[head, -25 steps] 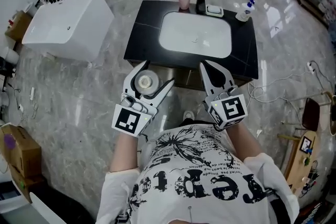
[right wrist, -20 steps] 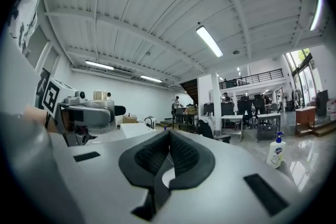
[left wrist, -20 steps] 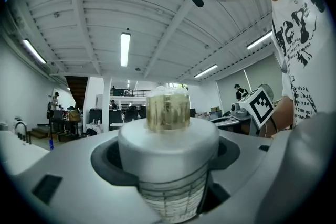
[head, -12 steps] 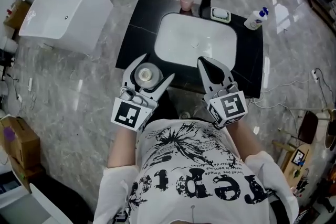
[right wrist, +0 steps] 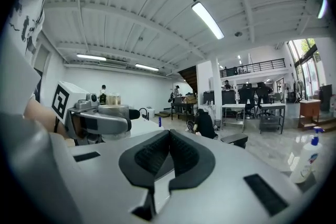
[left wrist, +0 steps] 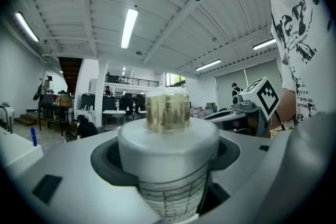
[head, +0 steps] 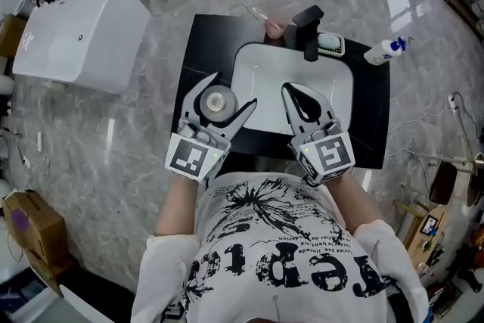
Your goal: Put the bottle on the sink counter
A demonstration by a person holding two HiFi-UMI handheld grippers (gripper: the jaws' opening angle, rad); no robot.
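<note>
A person's left gripper [head: 229,92] clamps a white cylindrical bottle with a gold-toned cap [head: 215,100], held cap-up over the left side of the black sink counter [head: 200,41], just beside the white rounded basin [head: 265,70]. The right gripper [head: 301,98], its jaws pressed together on nothing, hovers over the basin's near edge.

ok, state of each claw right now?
Left claw: closed on the white round bottle with a yellowish cap.
Right claw: closed, empty.
</note>
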